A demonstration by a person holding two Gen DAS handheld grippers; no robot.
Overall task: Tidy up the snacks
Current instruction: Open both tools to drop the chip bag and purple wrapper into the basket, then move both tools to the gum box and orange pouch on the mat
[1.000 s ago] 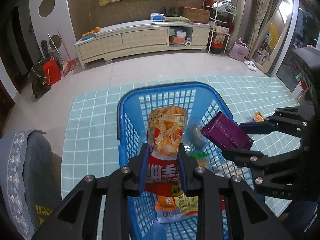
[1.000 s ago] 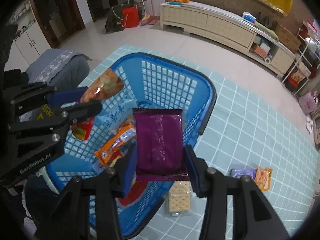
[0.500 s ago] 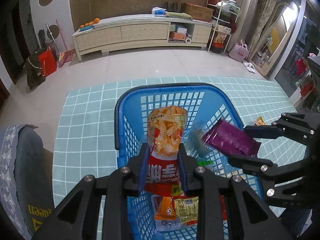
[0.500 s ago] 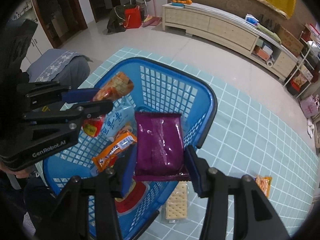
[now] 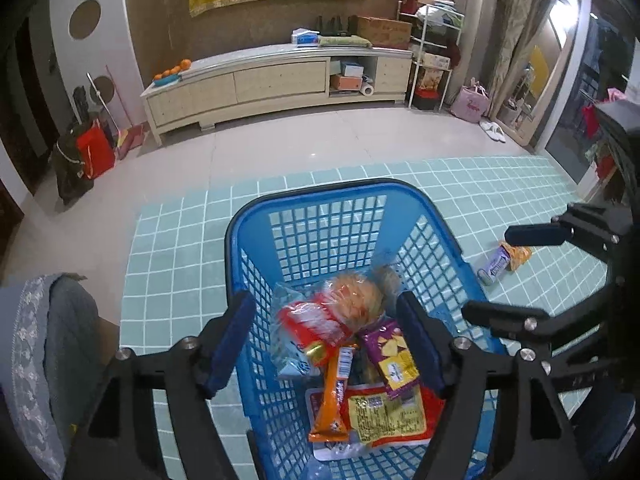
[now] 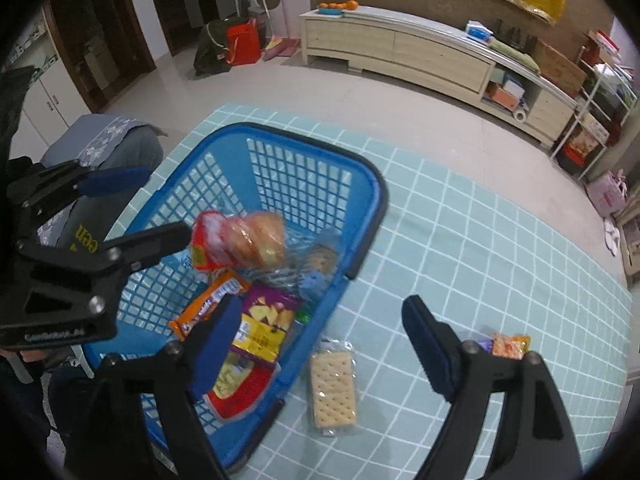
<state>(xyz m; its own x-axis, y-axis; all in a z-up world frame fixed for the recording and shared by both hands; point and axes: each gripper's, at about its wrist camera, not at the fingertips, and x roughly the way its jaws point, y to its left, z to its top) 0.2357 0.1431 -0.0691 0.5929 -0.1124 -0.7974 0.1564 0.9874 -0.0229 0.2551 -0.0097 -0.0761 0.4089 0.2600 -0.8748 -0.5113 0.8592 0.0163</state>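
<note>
Snacks in crinkly plastic wrappers fill the floor of a blue plastic lattice basket that stands on a table covered in a pale teal grid-patterned cloth. Inside the basket, a red and orange bag of chips appears blurred and lies above the pile, touching neither gripper. Beside it lie a purple chip packet with a yellow label, a long orange bar wrapper and a flat red and yellow packet at the bottom. The left gripper hangs over the basket's near end, its blue-padded fingers spreading apart with nothing pressed between them. The right gripper hovers over the basket's right rim, its fingers also opening wide and clamped on nothing; the purple packet lies below, inside the basket. On the cloth outside the basket, just beside its right wall, lies a clear-wrapped pack of pale square crackers. Farther right on the cloth lie a small purple wrapper and a small orange packet, touching each other. A long cream sideboard stands against the far wall.
</note>
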